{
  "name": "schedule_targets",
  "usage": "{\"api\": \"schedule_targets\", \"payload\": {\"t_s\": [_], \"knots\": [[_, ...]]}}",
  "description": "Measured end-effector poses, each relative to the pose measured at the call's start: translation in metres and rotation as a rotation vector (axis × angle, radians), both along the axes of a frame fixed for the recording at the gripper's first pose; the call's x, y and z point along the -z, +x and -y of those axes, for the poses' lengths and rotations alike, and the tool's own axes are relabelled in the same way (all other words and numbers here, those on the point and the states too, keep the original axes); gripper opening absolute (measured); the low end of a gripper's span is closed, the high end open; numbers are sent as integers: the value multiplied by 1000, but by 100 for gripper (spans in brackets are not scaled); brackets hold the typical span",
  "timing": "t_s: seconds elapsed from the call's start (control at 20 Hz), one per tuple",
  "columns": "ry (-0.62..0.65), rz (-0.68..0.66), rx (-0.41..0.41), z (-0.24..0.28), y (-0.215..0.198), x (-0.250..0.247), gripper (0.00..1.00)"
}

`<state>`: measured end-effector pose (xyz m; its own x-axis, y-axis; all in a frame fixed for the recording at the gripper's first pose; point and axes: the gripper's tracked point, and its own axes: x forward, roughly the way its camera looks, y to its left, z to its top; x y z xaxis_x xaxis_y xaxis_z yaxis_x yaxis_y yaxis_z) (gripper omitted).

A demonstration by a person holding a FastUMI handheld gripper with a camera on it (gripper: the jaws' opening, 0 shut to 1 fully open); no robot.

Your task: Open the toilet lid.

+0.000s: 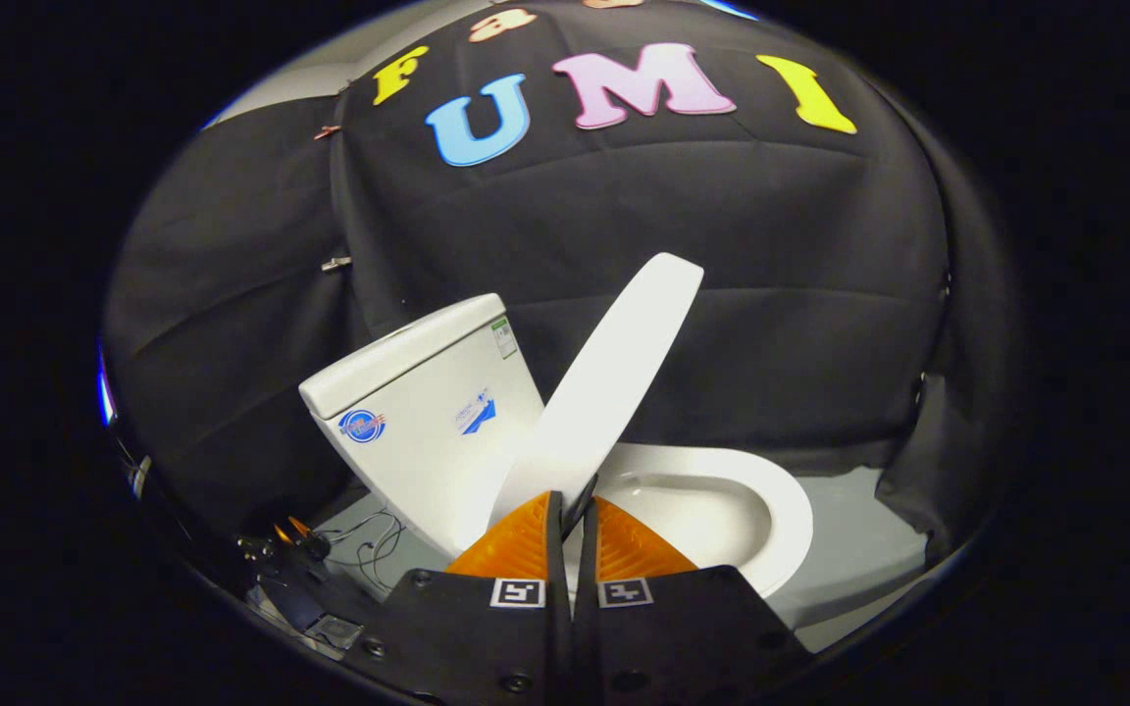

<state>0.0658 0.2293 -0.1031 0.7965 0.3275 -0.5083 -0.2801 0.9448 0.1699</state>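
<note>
A white toilet stands ahead of me, seen at a tilt. Its tank (428, 422) is to the left and the oval seat and bowl (781, 520) lie to the right, uncovered. The white toilet lid (609, 373) is raised partway and slants up and away between tank and bowl. My gripper (575, 500) is at the lid's near edge. The fingers are almost together, with that thin edge pinched between them.
Black cloth walls close in behind and on both sides of the toilet. Loose cables and small devices (349, 549) lie on the floor left of the tank. Pale grey floor (859, 549) shows right of the bowl.
</note>
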Motion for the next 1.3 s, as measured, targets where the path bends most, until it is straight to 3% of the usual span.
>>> {"api": "schedule_targets", "payload": {"t_s": [0.5,1.0,1.15,1.3], "knots": [[-85,146,-225,-123,21,-31,5],[-155,225,-328,-199,26,-22,9],[-144,198,-345,-208,25,-13,29],[-76,184,-372,-216,15,-19,73]]}}
